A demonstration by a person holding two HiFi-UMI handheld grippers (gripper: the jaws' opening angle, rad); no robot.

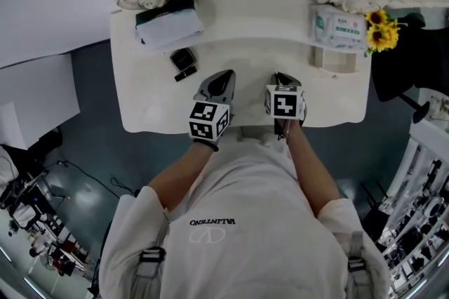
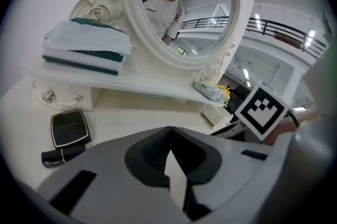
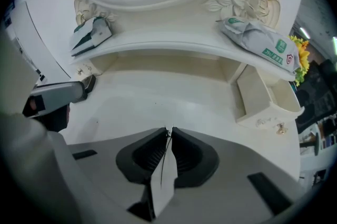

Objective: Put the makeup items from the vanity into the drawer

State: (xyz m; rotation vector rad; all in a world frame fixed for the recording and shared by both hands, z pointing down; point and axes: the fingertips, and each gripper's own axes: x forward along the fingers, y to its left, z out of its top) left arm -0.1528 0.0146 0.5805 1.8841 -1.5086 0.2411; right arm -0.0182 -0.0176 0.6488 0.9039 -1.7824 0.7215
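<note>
White vanity (image 1: 245, 45) bears a black compact (image 2: 69, 128), lettering unreadable; left claw (image 2: 169, 129) and right claw (image 3: 169, 130) pressed together.

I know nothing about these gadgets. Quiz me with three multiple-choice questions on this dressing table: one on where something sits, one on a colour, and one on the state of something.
1. Where does the black compact lie?
A. on the tabletop, toward the person's left
B. on the upper shelf
C. between a gripper's jaws

2. What colour are the flowers?
A. red
B. yellow
C. blue

3. How do the right gripper's jaws stand?
A. wide apart
B. closed on the compact
C. together

Answers:
1. A, it lies flat on the tabletop beside a black tube.
2. B, the petals are yellow around dark centres.
3. C, the jaw tips meet in the right gripper view.
</note>
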